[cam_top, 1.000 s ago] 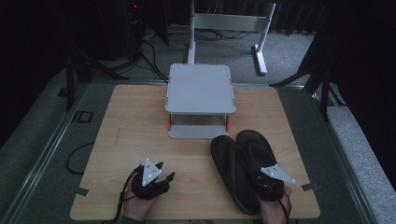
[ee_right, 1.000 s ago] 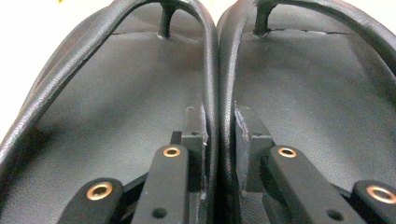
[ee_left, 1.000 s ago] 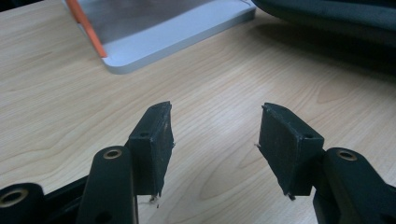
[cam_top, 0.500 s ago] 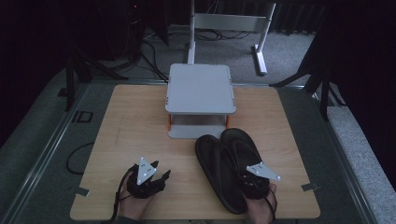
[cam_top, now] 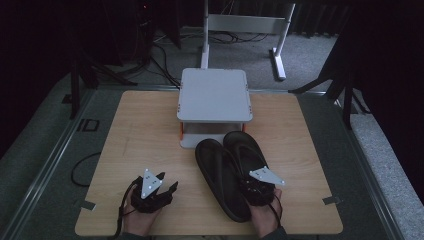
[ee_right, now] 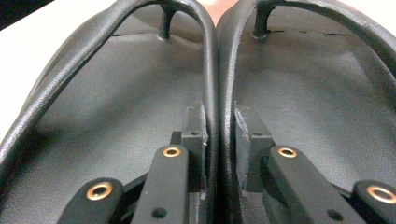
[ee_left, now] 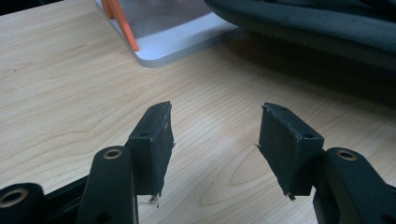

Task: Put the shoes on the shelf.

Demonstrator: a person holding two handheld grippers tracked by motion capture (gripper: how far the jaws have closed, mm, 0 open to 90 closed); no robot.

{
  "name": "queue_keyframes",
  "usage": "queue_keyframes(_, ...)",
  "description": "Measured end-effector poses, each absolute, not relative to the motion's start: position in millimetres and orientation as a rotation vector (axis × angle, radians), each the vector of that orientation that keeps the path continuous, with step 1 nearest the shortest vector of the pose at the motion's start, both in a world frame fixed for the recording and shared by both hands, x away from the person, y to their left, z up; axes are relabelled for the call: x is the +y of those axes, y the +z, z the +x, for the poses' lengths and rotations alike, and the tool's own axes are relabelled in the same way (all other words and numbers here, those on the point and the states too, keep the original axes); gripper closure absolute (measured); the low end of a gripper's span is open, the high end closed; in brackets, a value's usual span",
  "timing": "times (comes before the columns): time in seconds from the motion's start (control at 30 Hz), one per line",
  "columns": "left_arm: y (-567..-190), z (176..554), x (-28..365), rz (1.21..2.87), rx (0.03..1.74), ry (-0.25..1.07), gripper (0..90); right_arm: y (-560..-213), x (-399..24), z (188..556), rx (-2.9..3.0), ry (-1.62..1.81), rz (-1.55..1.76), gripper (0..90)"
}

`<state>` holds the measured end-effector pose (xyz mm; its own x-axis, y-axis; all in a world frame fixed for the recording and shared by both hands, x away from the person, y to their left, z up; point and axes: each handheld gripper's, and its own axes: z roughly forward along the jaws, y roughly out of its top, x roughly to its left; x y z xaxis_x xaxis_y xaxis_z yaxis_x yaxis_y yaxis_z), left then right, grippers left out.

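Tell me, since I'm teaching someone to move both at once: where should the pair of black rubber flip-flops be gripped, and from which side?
Grip the two inner straps where they meet, coming from the heel end. The pair of black rubber flip-flops lies side by side, so these straps touch and one pinch takes both. The right claw is shut on them exactly there; the left claw is open over the wooden table.

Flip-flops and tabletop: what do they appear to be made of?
The flip-flops look like matte black foam or rubber, with a fine leather-like grain on footbeds and smooth straps, which the right gripper pinches together. The tabletop looks like pale wood or wood-look laminate, judging by its printed-looking grain lines.
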<state>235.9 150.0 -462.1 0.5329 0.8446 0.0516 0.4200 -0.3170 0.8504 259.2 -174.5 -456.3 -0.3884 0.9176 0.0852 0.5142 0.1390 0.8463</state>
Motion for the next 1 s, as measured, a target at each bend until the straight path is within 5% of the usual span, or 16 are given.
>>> queue_keyframes(1.0,-466.3,236.1,157.9,1.914,1.062,0.639,44.6,-466.8,-117.4,308.8,1.903,1.159,1.386,76.4)
